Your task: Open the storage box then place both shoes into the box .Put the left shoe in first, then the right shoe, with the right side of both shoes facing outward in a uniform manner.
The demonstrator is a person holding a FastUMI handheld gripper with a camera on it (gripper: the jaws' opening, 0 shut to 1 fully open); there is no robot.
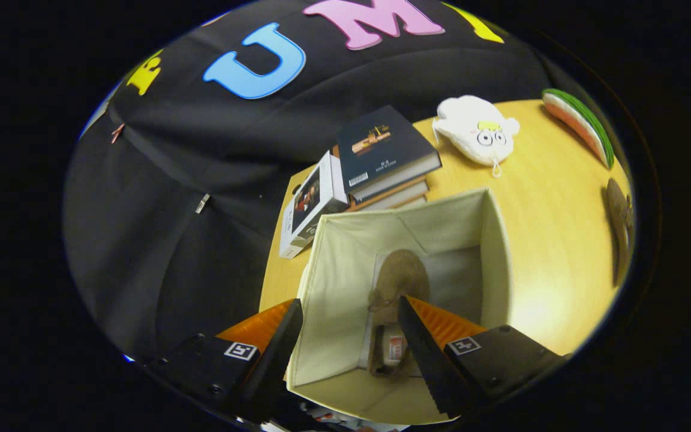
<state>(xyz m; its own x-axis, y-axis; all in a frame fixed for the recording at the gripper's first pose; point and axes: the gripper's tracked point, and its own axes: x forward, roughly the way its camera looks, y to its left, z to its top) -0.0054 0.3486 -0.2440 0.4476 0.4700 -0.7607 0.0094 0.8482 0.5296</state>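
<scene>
Placement of the first shoe looks done: a brown shoe [398, 282] lies inside the open storage box [495, 252], between the spread, empty claw [350, 336] fingers. Next, the second shoe, seemingly at 3 o'clock on the surface [549, 198], must be fetched.

Table [555, 240] with box [495, 252], books [381, 156]

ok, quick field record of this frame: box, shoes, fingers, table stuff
box: cream fabric storage box, open, on the yellow wooden table
shoe: one brown suede shoe lying on the box floor; a second shoe cannot be made out
fingers: gripper open above the box, holding nothing
beyond box: stack of books, white plush toy, watermelon-slice toy
beside box: dark brown object at the table's edge, unclear what
</scene>
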